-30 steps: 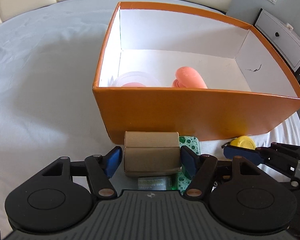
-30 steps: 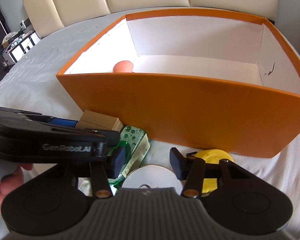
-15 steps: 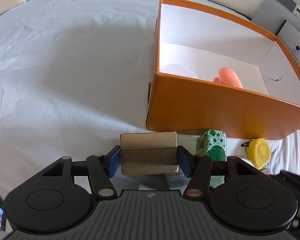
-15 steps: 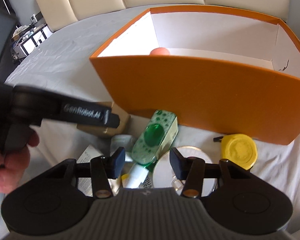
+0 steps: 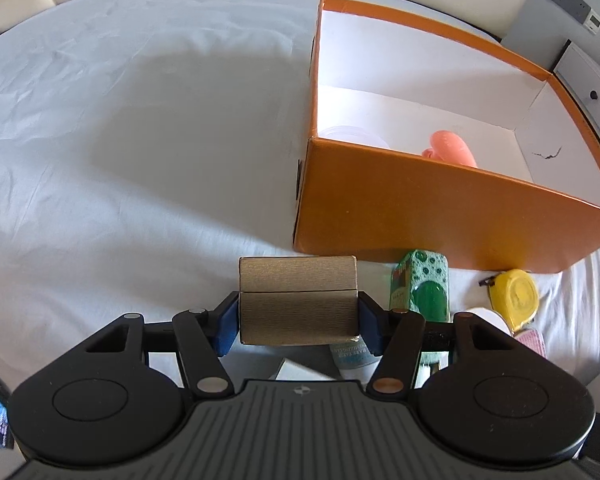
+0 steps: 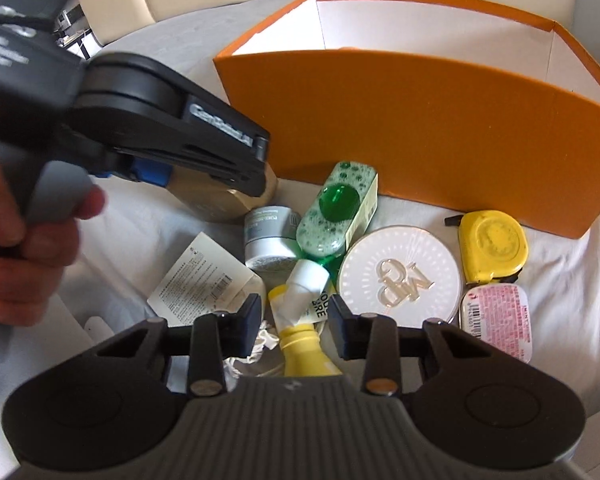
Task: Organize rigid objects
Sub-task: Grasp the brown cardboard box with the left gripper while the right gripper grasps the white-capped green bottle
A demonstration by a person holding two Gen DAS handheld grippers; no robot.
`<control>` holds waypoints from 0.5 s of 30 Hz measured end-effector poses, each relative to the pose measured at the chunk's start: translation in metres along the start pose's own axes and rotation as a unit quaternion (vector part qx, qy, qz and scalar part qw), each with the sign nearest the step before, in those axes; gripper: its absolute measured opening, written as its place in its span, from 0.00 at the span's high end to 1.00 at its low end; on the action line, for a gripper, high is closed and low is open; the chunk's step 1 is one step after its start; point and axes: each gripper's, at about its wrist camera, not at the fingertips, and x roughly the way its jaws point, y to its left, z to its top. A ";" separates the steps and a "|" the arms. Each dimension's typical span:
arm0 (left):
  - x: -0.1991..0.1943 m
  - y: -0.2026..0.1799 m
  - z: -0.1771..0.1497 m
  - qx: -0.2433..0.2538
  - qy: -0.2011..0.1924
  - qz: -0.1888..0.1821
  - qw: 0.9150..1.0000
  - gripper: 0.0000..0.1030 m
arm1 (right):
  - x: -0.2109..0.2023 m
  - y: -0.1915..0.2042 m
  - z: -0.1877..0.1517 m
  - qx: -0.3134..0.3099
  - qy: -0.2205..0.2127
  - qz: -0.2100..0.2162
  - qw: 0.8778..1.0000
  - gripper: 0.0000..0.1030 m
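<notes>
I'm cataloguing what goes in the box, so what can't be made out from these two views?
- Orange box contents: right wrist view, near wall hides them all.
- Pale round item beside the pink object: left wrist view, near wall cuts it off.
- Brown box underside: left claw covers it.
- Yellow tube: right claw, jaws closing, hides its lower end.
</notes>
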 end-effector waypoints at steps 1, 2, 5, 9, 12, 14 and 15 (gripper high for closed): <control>-0.005 0.000 -0.002 0.007 0.001 0.002 1.000 0.34 | 0.002 -0.001 0.000 0.002 0.002 -0.001 1.000 0.64; -0.010 0.000 -0.005 0.015 0.001 0.005 1.000 0.34 | 0.004 -0.001 0.000 0.003 0.003 -0.003 1.000 0.64; -0.020 0.000 -0.011 0.033 0.001 0.008 0.999 0.35 | 0.009 0.001 0.000 0.002 0.006 -0.009 1.000 0.64; -0.026 0.002 -0.018 0.036 -0.005 0.005 0.999 0.35 | 0.014 0.005 0.000 -0.001 0.008 -0.014 1.000 0.84; -0.027 -0.001 -0.019 0.035 -0.010 0.008 0.999 0.35 | 0.005 0.005 0.001 -0.004 -0.004 -0.016 1.000 0.85; -0.029 -0.002 -0.019 0.035 -0.016 0.005 0.999 0.35 | -0.005 0.005 0.002 0.000 -0.014 -0.015 1.000 0.85; -0.031 -0.002 -0.020 0.034 -0.021 0.003 0.999 0.35 | -0.011 0.004 0.002 0.000 -0.020 -0.015 1.000 0.86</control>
